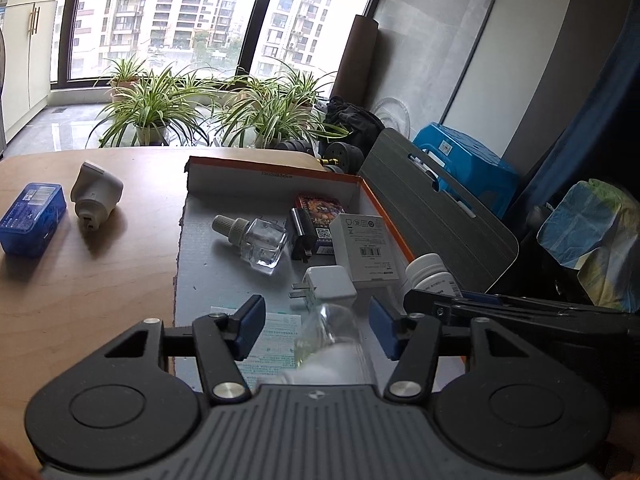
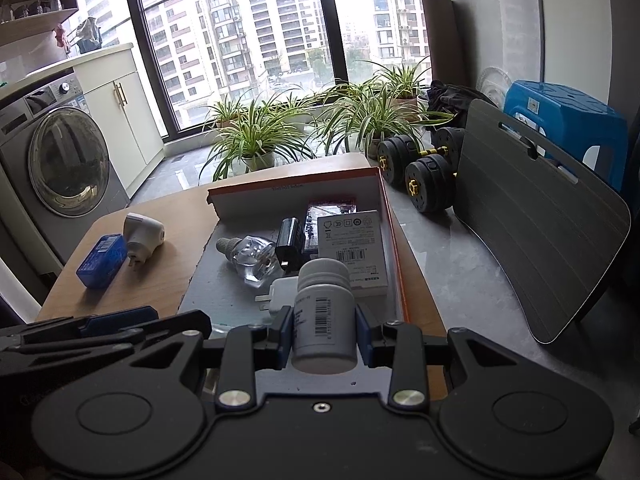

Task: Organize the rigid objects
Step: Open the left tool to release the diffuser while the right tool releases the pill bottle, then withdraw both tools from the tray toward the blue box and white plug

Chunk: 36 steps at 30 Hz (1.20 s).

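Observation:
An orange-rimmed cardboard box (image 1: pixel 272 172) lies on the wooden table. It holds a clear glass bottle with a grey cap (image 1: pixel 256 242), a black charger (image 1: pixel 300 236), a white carton (image 1: pixel 366 246) and a white plug (image 1: pixel 330 286). My left gripper (image 1: pixel 318 328) is open low over the box's near end. A blurred clear plastic bottle (image 1: pixel 328 336) lies between its blue pads, which stand apart from it. My right gripper (image 2: pixel 323 332) is shut on a white pill bottle (image 2: pixel 324 304), held over the box's near right corner. A blue case (image 1: pixel 32 218) and a white plug-in device (image 1: pixel 96 194) sit left of the box.
A grey slatted board (image 2: pixel 540 232) leans at the right beside the table. Black dumbbells (image 2: pixel 416 176) and a blue stool (image 2: pixel 560 120) lie beyond it. Potted plants (image 2: pixel 256 140) line the window, and a washing machine (image 2: pixel 60 160) stands at the left.

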Each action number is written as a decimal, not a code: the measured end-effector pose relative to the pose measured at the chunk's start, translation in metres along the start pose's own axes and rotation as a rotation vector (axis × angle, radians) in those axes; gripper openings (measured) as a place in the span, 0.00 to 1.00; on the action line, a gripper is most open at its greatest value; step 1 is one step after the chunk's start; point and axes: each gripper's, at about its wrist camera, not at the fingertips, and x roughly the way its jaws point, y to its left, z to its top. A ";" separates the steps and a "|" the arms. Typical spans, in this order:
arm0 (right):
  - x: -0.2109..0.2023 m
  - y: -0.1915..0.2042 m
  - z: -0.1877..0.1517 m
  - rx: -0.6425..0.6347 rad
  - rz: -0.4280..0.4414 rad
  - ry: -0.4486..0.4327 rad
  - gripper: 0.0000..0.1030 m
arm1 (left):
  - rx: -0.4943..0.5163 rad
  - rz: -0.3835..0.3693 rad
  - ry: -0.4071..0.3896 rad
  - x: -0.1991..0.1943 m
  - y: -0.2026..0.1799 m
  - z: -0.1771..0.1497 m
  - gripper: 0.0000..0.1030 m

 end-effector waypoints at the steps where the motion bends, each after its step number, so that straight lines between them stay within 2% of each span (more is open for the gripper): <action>1: 0.001 0.000 0.000 -0.001 -0.001 0.003 0.40 | 0.004 -0.011 -0.006 0.000 -0.001 0.000 0.56; 9: 0.006 -0.004 0.000 -0.003 -0.033 0.009 0.41 | -0.026 -0.026 0.018 0.006 0.004 -0.002 0.57; 11: 0.005 -0.005 0.001 -0.001 -0.044 0.002 0.47 | -0.023 -0.021 0.012 0.004 0.004 -0.001 0.58; 15: 0.000 -0.003 0.005 -0.003 -0.037 -0.011 0.49 | -0.030 -0.007 0.000 -0.002 0.005 0.004 0.66; 17: -0.003 -0.001 0.006 -0.007 -0.034 -0.020 0.53 | -0.029 0.013 0.002 -0.005 0.006 0.005 0.72; 21: -0.011 0.006 0.009 -0.018 -0.032 -0.044 0.66 | -0.032 0.068 0.003 -0.012 0.011 0.008 0.85; 24: -0.015 0.014 0.011 -0.030 -0.027 -0.057 0.72 | -0.042 0.098 0.010 -0.017 0.018 0.010 0.89; 27: -0.018 0.023 0.013 -0.043 -0.016 -0.064 0.77 | -0.050 0.130 0.009 -0.023 0.026 0.010 0.92; 36: -0.014 0.055 0.012 -0.095 0.021 -0.046 0.80 | -0.092 0.197 0.006 -0.040 0.056 0.010 0.95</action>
